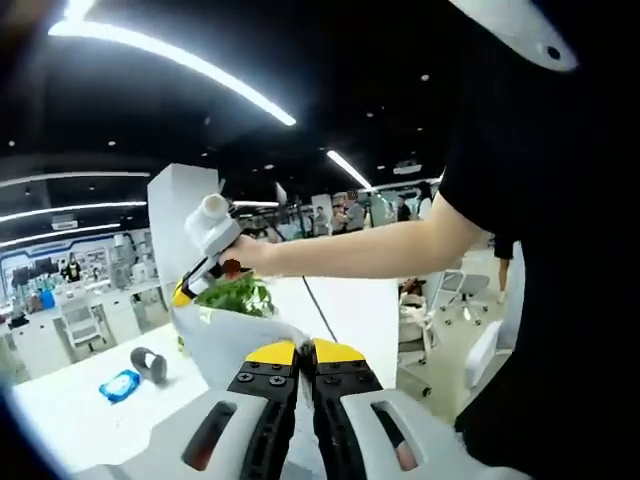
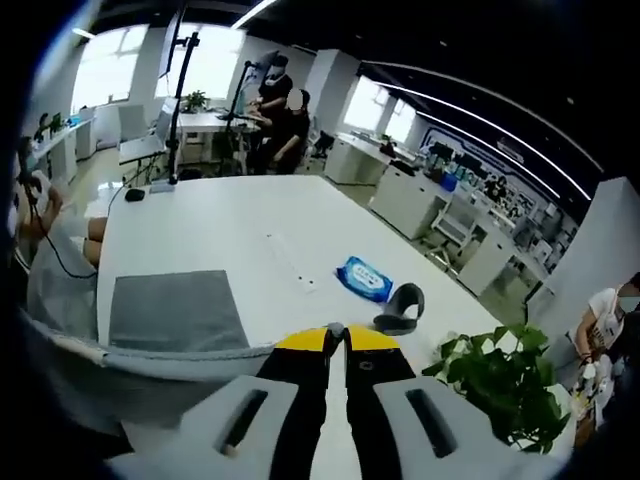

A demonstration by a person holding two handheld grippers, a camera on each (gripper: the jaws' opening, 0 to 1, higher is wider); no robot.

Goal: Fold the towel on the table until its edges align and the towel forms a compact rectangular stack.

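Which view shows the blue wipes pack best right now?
The right gripper view: the blue wipes pack lies unobstructed on the white table. In the left gripper view it appears smaller, near the edge.

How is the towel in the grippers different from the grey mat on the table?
The towel is pale, almost white; the mat is darker grey. The towel hangs lifted with a curved edge; the mat lies flat on the table. The left gripper and the right gripper pinch the towel; nothing touches the mat. Both look like thin sheets.
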